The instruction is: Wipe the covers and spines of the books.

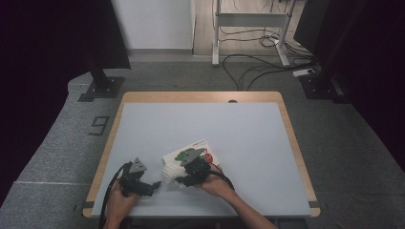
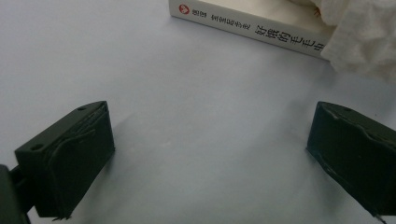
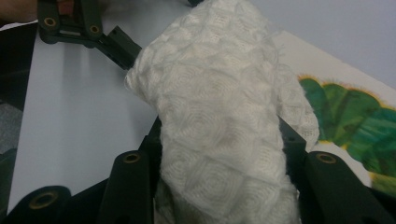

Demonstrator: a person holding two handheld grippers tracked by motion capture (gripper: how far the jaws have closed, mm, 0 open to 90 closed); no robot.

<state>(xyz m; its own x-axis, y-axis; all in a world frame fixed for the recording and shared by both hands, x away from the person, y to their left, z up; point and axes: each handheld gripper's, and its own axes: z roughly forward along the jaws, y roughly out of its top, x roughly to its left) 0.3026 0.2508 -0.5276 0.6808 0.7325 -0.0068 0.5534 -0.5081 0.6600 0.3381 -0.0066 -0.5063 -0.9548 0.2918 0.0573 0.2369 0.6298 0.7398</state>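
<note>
Right, right gripper point(image 1: 177, 180) is clamped on the white cloth point(image 3: 219, 121), bunched between its jaws, hanging over the near-left corner of the book point(image 1: 193, 151) on the table point(image 1: 248, 138). Left gripper point(image 1: 154, 185) sits just left of the cloth, jaws wide apart, holding nothing

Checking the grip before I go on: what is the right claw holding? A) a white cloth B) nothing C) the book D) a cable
A: in the right gripper view the white cloth sits bunched between the right claw jaws, which press on it, with the book lying beside it on the table.
</note>
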